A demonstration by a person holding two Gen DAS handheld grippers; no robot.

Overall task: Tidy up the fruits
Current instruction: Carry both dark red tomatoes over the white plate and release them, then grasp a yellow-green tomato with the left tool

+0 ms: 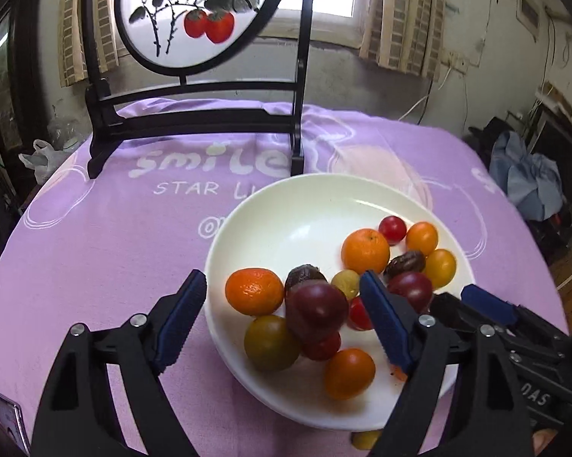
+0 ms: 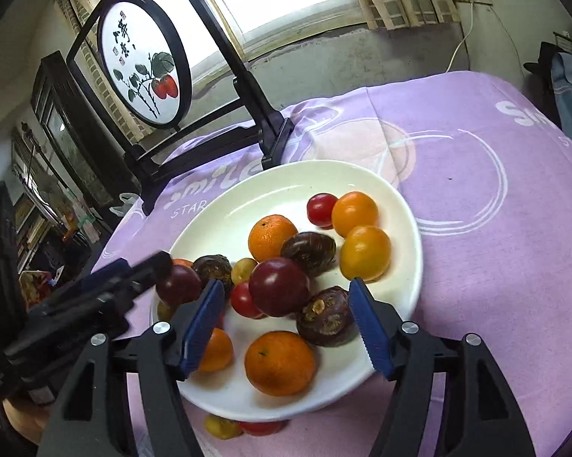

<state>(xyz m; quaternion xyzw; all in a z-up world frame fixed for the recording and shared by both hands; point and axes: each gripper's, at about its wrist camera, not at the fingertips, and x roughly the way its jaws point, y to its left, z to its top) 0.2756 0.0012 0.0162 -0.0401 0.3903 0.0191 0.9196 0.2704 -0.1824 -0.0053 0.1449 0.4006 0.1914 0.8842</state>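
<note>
We saw a purple cloth (image 1: 95,251) under a white plate (image 1: 286,213) heaped with oranges, tomatoes and dark fruits (image 2: 282,285). Our left gripper (image 1: 282,320) and right gripper (image 2: 286,323) hung over it, jaws apart, gripping nothing.

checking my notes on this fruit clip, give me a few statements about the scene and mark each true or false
1. The fruit lies in a white plate. True.
2. The left gripper is clamped on an orange. False: its jaws stand open and nothing is pressed between them.
3. A small yellow fruit lies on the purple cloth at the plate's near edge. True.
4. The right gripper is shut. False: it is open over the plate.
5. The framed painting lies flat. False: it stands upright.
</note>
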